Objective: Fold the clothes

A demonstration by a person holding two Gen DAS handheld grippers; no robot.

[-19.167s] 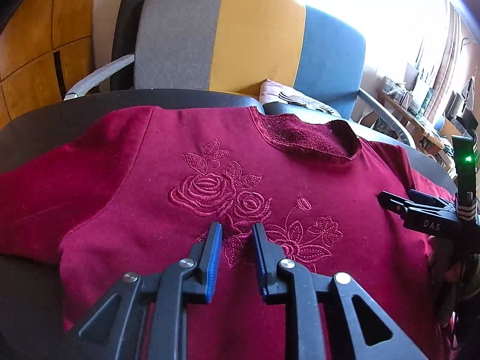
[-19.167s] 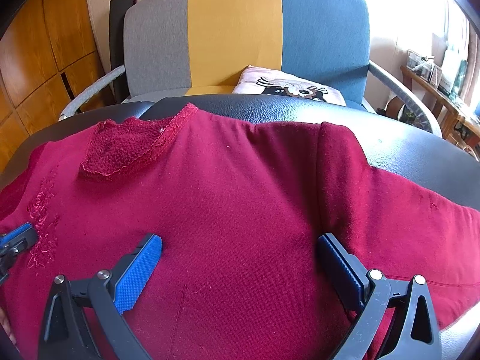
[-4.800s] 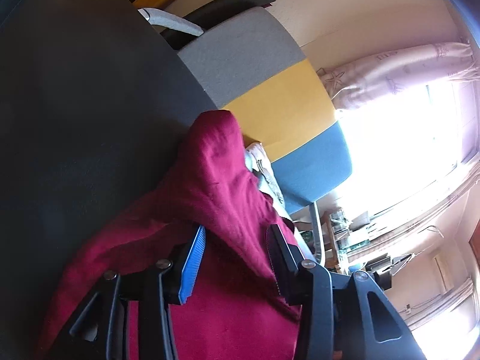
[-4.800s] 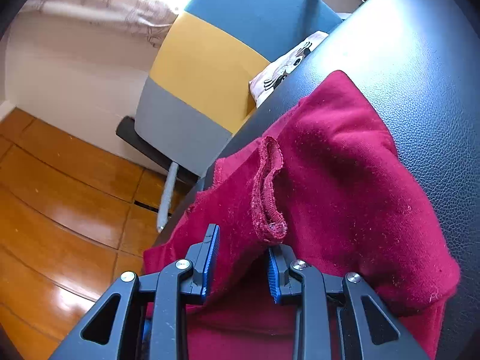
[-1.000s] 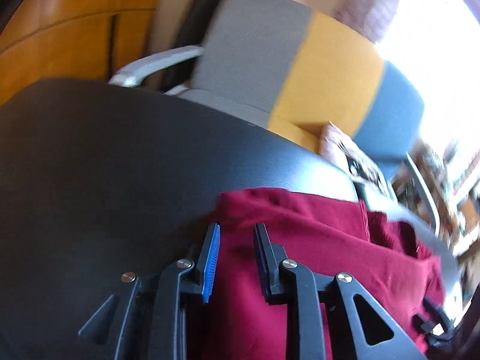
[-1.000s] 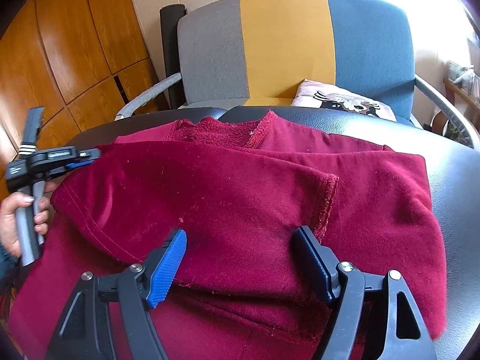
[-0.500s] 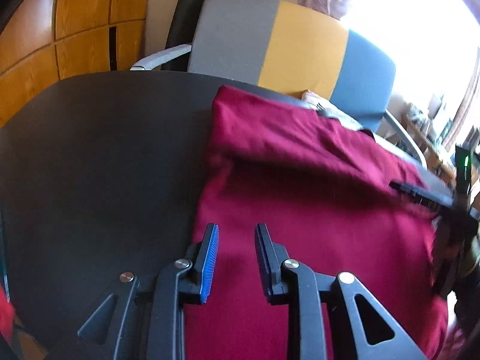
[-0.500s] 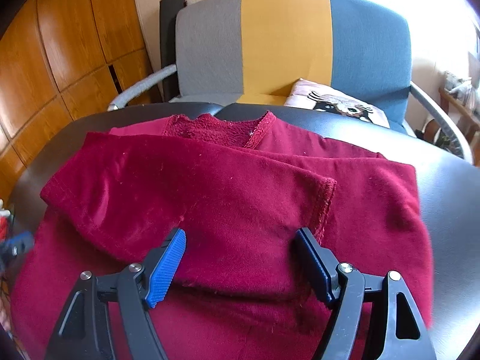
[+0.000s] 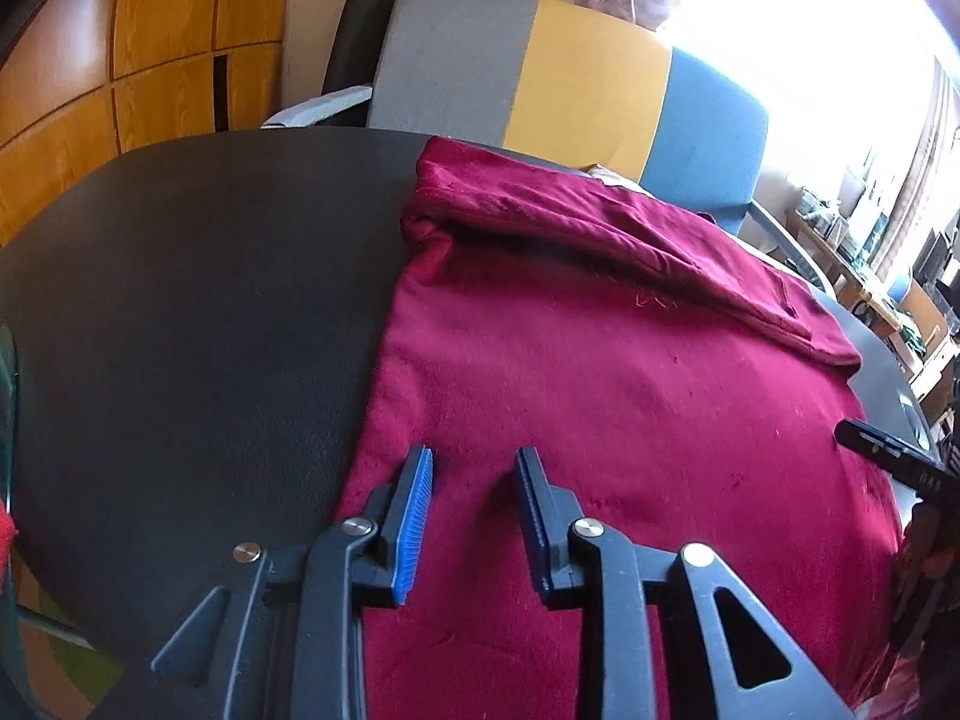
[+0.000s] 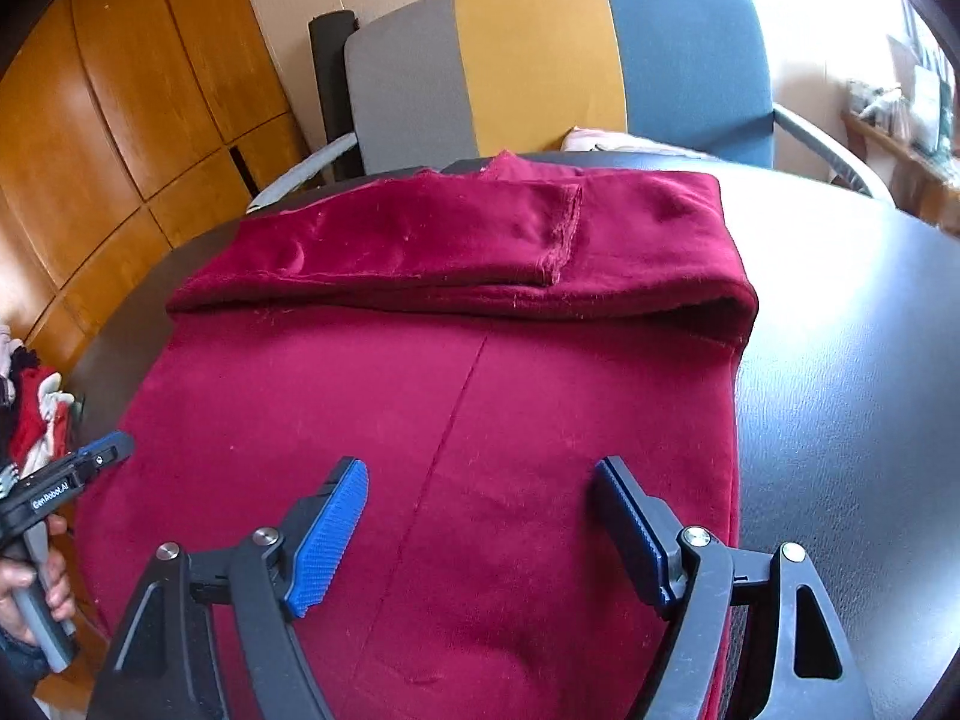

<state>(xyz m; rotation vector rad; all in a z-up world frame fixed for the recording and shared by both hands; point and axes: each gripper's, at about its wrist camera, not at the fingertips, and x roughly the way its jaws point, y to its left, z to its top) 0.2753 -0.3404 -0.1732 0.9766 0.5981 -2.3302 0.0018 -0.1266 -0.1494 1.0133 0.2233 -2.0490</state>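
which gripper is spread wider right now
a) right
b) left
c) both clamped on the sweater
a: the right gripper has a broad gap between its pads above the red sweater, while the left gripper shows a narrow gap; neither grips cloth.

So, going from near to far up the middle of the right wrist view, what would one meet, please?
Right tool → flat lower part of the red garment → folded-over sleeve band → black table edge → tricolour chair back.

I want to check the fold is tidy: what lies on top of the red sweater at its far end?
A folded-over band of the red sweater itself, a sleeve with its cuff seam showing, lies across the far end. What is under that fold is covered.
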